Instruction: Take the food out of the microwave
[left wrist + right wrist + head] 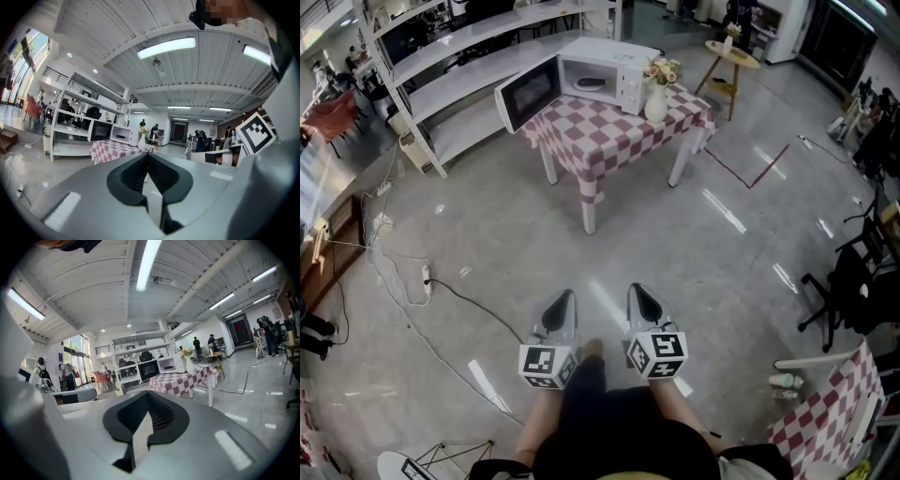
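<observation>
Facing a wide stretch of bare floor (487, 234), the person stands well apart from the surface (609, 131), a checked-cloth table dead ahead with white shelving (459, 66) behind it. The microwave (614, 52) sits at the surface's far corner. Its door (528, 94) is swung open to the left, past the surface's left edge. The food (591, 82), a dark item I cannot identify, lies inside the open cavity, which faces the person. A vase of flowers (657, 101) stands just beside the microwave's right front, near the right edge. The left gripper (565, 298) and right gripper (639, 292) are side by side, both pinched closed and empty, neither clearly nearer. Likely nothing blocks the approach except the surface's near corner; door and vase flank the reach.
</observation>
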Tool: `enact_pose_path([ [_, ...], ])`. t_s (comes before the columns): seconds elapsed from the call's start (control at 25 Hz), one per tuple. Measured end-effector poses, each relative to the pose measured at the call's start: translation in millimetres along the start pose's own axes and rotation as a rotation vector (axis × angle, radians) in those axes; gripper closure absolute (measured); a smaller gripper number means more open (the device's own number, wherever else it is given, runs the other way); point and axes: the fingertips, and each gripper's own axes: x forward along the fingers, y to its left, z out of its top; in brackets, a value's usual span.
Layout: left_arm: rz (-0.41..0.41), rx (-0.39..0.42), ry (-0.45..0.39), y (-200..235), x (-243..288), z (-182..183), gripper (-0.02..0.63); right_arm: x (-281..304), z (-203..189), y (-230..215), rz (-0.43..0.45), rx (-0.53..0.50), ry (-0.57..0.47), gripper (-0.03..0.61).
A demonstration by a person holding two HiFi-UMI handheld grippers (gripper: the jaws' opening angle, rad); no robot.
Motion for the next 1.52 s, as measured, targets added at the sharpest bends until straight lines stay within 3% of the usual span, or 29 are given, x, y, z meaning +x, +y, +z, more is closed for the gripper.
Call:
enact_pose_path([
  [0.4, 0.020, 0.008, -0.017, 31.9, 28.6, 14.7, 0.604, 34.9, 11.9, 0.3, -0.029, -0.015, -0.001, 0.577],
  [1.52, -0.034, 0.017, -0.002, 75.2, 79.2, 13.4, 0.604, 93.8, 8.4, -8.7, -0.101, 0.012, 0.008, 0.577],
])
